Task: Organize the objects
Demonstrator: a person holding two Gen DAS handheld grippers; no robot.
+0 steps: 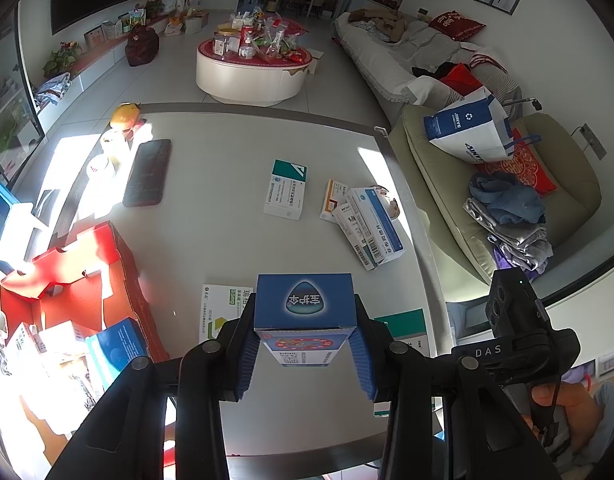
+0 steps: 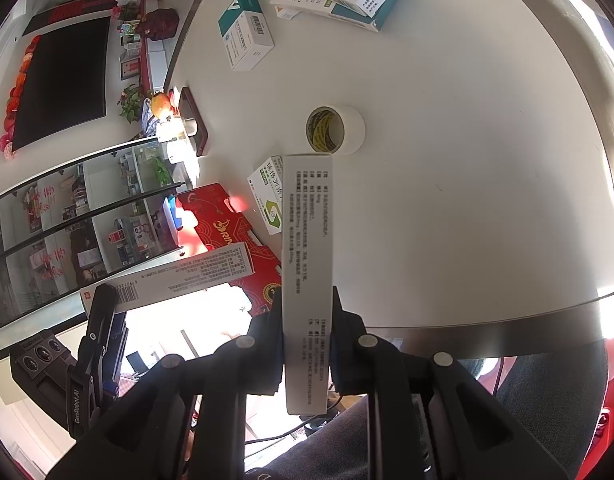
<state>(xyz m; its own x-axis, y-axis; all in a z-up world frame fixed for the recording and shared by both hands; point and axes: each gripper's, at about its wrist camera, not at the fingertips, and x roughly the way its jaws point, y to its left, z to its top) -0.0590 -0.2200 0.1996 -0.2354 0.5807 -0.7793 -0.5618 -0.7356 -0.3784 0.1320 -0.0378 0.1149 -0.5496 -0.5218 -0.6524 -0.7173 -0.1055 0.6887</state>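
The left hand-held gripper [image 1: 305,350] points forward and slightly down, its two blue-padded fingers [image 1: 249,364] closed inward on the sides of what they carry. The right hand-held gripper [image 2: 307,344] also reaches forward, its black fingers [image 2: 267,352] drawn close together, clamping a narrow load between them. In the left wrist view the right unit appears at the lower right, with the person's right hand [image 1: 563,408] wrapped around its handle (only partly visible).
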